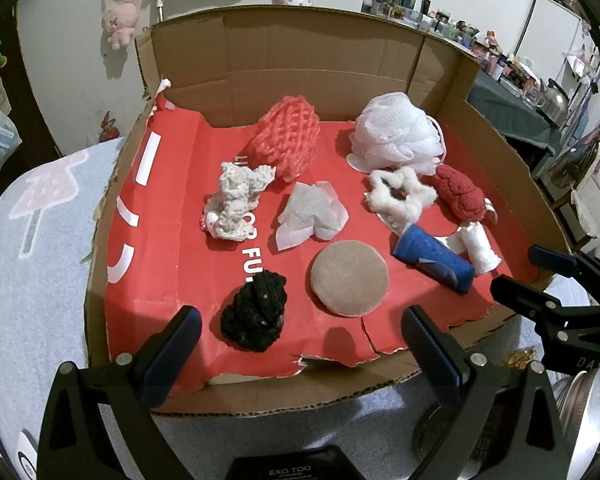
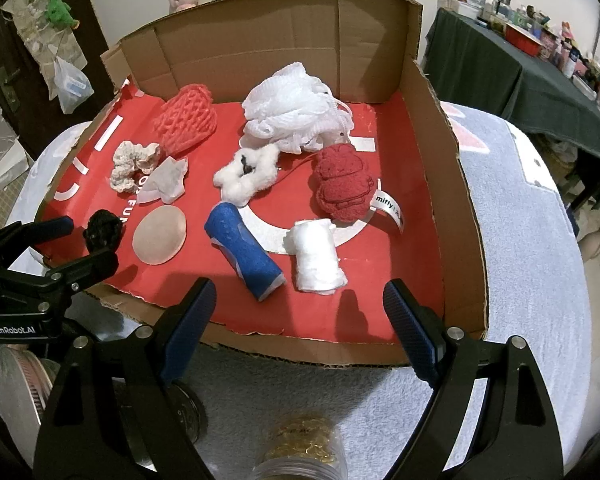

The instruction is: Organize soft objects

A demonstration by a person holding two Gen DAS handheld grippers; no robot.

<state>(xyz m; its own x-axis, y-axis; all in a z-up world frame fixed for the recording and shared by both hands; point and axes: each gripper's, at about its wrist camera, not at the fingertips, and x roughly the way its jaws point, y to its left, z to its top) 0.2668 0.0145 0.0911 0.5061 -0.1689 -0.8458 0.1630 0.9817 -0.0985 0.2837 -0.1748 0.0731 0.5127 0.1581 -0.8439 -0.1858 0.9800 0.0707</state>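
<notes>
A cardboard box (image 1: 324, 56) lined with red paper holds several soft objects. A black knit piece (image 1: 256, 312) and a tan round pad (image 1: 349, 278) lie nearest my left gripper (image 1: 300, 334), which is open and empty at the box's front edge. A blue roll (image 2: 242, 250) and a white roll (image 2: 318, 256) lie just ahead of my right gripper (image 2: 298, 308), also open and empty. Farther back are a red plush (image 2: 342, 184), a white fluffy scrunchie (image 2: 248, 178), a white mesh pouf (image 2: 296, 110), a coral net sponge (image 2: 186, 120), a cream knit piece (image 1: 236, 200) and a crumpled tissue (image 1: 310, 214).
The box sits on a pale blue towel (image 2: 532, 240). A jar of gold bits (image 2: 304, 448) and metal tins (image 1: 588, 412) stand in front of the box. A cluttered dark table (image 2: 512, 60) is at the right; plush toys hang on the back wall (image 1: 120, 20).
</notes>
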